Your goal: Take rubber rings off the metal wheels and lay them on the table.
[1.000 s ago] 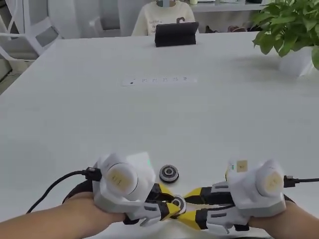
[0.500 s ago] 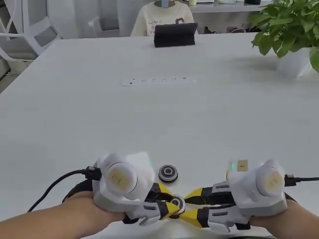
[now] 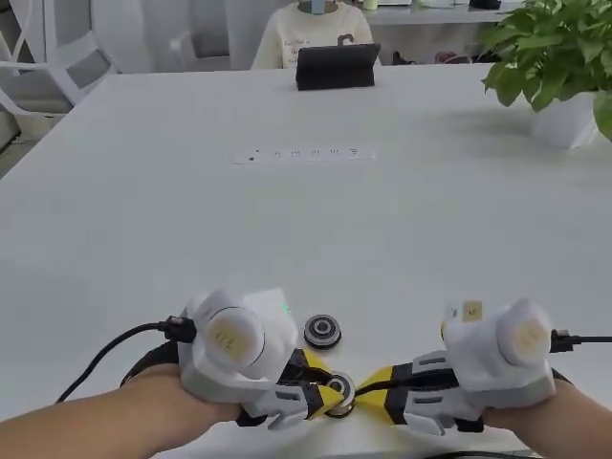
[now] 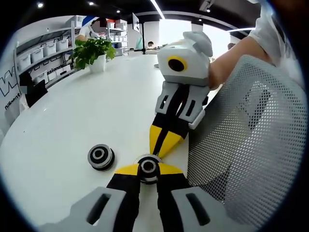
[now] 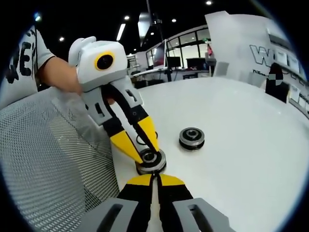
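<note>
A small metal wheel (image 3: 338,390) with a dark rubber ring hangs just above the white table's (image 3: 306,229) near edge. My left gripper (image 3: 329,392) is shut on it, its yellow fingers (image 4: 126,169) clasping the wheel (image 4: 147,166) from both sides. My right gripper (image 3: 369,390) comes in from the right, jaws pressed together, and its tips (image 5: 154,178) pinch the ring at the wheel's (image 5: 150,161) rim. A second wheel (image 3: 323,331) with its ring on lies flat on the table just beyond, also visible in the gripper views (image 4: 101,157) (image 5: 191,137).
A recessed socket strip (image 3: 304,153) sits mid-table. At the far edge stands a black tablet (image 3: 337,67) with a seated person behind it. A potted plant (image 3: 559,67) is at the back right. A mesh chair back (image 4: 241,145) is close behind the grippers.
The right gripper's fingers, spread apart a second ago, have come together at the wheel's rim, and its body has shifted slightly right. The left gripper still holds the wheel.
</note>
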`<state>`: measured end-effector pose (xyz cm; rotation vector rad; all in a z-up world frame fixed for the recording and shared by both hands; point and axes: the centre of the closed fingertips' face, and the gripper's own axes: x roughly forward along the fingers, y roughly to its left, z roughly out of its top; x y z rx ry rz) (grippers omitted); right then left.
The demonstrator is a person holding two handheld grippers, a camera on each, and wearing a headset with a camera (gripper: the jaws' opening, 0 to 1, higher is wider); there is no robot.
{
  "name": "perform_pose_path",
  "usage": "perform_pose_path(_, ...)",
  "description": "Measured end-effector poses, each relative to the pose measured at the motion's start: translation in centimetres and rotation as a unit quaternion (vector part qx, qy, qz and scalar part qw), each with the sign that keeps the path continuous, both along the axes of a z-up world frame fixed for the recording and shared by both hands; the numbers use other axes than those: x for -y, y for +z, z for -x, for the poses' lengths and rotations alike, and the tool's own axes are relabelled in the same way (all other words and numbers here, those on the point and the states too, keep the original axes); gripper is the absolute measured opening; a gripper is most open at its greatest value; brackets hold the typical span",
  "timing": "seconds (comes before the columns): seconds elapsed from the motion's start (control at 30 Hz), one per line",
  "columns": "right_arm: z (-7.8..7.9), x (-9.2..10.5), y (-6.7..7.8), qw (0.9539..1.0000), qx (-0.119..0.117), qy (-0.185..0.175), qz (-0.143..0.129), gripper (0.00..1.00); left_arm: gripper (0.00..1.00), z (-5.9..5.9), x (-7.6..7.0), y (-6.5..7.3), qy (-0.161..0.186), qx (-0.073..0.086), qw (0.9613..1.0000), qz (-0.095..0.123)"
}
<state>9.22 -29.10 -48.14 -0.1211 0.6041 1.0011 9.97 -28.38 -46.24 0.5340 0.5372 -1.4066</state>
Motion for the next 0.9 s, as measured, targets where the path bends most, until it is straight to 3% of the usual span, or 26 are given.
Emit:
perform_pose_path(0.13,-0.23,0.14,-0.02,0.9991,-0.028,-0.024,-0.02,0.0,0.07,-0.06,0.01,-0.01,0.002,0.001,1.0,-0.001)
perform_pose_path(0.43,-0.35,0.37,-0.04,0.9951,-0.061,-0.059,-0.051,0.0,0.07,-0.09,0.05,-0.01,0.002,0.006,1.0,-0.002)
perform_pose_path(0.9,-0.33,0.62,0.44,0.9896,-0.082,-0.082,-0.086,0.0,0.07,-0.07,0.14,-0.03,0.0,0.007,1.0,-0.002)
